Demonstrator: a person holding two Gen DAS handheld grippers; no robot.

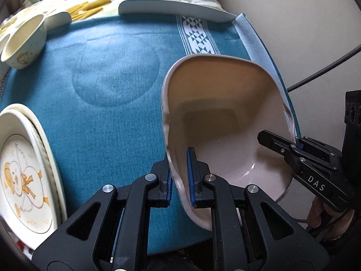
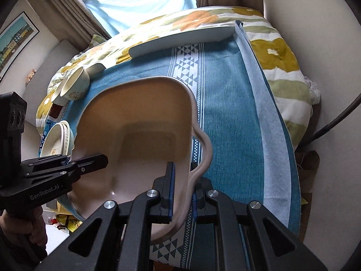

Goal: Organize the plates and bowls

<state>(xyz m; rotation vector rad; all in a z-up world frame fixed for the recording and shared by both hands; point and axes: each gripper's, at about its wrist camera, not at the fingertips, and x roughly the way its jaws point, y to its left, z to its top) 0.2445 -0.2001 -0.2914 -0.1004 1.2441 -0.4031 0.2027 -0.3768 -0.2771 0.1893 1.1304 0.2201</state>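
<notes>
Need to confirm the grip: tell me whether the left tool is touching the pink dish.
Touching. The left wrist view shows the left tool with its blue pads clamped on the rim of the pink dish.

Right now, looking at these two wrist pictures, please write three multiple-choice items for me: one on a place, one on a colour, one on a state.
1. Where does the round plate with the yellow duck drawing lie?
A. on the floor
B. at the edge of the teal woven tablecloth
C. inside the big dish

2. What colour is the large squarish glazed dish?
A. pale pink-beige
B. dark green
C. black

3. How is the dish held?
A. by nothing
B. by the left gripper alone
C. by both, the right gripper too

Answers:
1 B, it rests on the cloth at the left edge of the left wrist view.
2 A, its inside looks pinkish beige.
3 C, each gripper clamps the rim on an opposite side.
</notes>
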